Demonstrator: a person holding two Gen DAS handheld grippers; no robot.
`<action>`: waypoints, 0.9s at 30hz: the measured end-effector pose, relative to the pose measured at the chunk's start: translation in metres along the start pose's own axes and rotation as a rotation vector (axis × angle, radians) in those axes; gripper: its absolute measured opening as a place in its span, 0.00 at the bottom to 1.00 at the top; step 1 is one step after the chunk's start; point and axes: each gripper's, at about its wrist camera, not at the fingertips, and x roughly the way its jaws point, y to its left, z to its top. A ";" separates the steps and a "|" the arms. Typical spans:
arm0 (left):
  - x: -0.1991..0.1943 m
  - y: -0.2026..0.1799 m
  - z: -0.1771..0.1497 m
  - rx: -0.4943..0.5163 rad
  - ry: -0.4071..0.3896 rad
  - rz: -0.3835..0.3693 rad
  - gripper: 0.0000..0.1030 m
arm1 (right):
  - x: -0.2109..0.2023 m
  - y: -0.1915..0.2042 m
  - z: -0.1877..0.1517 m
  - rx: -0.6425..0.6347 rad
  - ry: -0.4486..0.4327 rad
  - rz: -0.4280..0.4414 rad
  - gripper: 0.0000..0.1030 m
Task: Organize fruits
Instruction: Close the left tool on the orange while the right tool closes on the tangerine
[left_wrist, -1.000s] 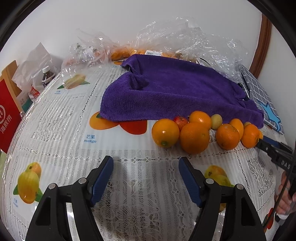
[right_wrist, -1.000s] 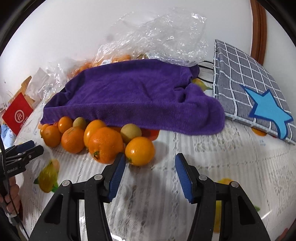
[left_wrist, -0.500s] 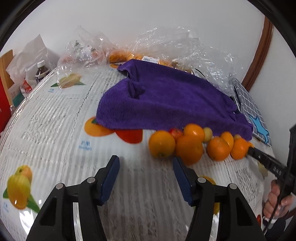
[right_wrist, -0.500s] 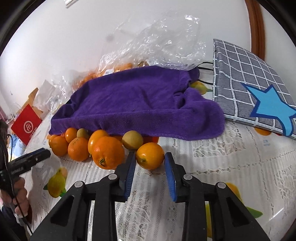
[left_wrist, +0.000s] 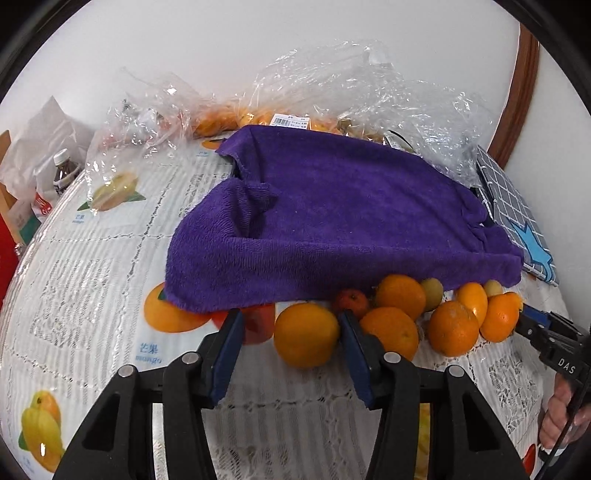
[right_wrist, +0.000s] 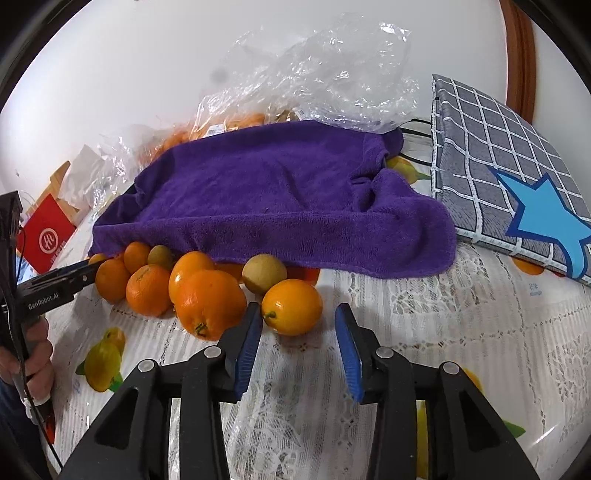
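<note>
Black left claw (left_wrist: 290, 349), blue pads, silver screws, possibly "DAS" lettering

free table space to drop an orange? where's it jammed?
Bare tablecloth left of the purple towel, up to the plastic bags. More in the right wrist view, below the towel's end, toward the checked cushion. Jammed: the fruit row along the towel's front edge, with both tongs at its ends.
</note>
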 end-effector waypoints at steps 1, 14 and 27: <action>0.000 0.001 0.000 -0.005 0.001 -0.024 0.32 | 0.001 0.000 0.000 0.000 0.002 0.001 0.38; -0.023 0.018 -0.011 -0.109 -0.110 -0.116 0.32 | -0.007 -0.007 -0.002 0.050 -0.039 0.057 0.32; -0.034 0.025 -0.009 -0.148 -0.189 -0.137 0.32 | -0.024 -0.015 -0.008 0.078 -0.114 0.082 0.32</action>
